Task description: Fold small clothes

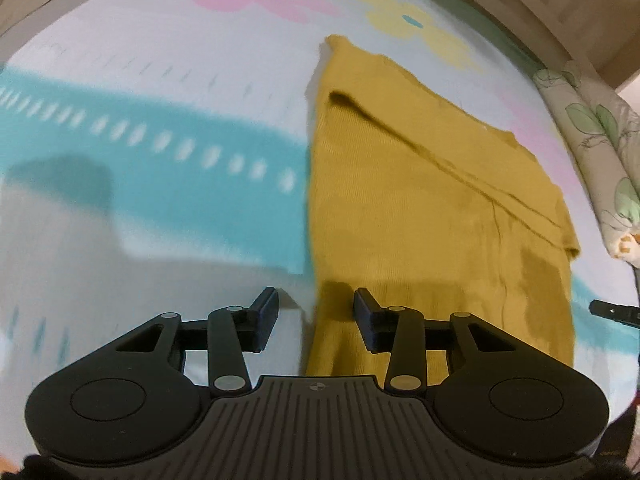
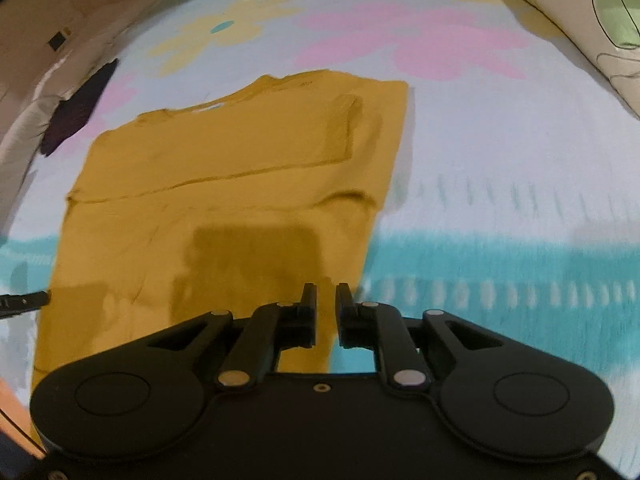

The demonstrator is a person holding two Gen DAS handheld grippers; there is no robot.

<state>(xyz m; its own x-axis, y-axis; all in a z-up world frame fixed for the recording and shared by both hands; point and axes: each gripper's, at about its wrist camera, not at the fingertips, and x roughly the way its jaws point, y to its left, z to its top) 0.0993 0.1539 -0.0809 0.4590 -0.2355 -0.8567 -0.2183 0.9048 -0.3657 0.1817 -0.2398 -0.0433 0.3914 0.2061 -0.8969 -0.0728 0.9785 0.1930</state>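
Left gripper (image 1: pixel 316 304) is standing open and empty, straddling the yellow garment's (image 1: pixel 420 200) left edge. Right gripper (image 2: pixel 326 300) is narrowly parted, holding nothing, over the right edge; bare bedsheet (image 2: pixel 500 152) is lying beyond.

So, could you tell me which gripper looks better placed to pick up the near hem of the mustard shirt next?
Probably the left gripper: its open jaws straddle the mustard shirt side edge near the hem. The right gripper hovers over the opposite edge with jaws nearly closed, so it would need to reopen first.

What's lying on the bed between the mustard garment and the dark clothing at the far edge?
Nothing: only bare flowered sheet separates the mustard garment from the dark clothing. The right wrist view shows that stretch best; the left wrist view agrees.
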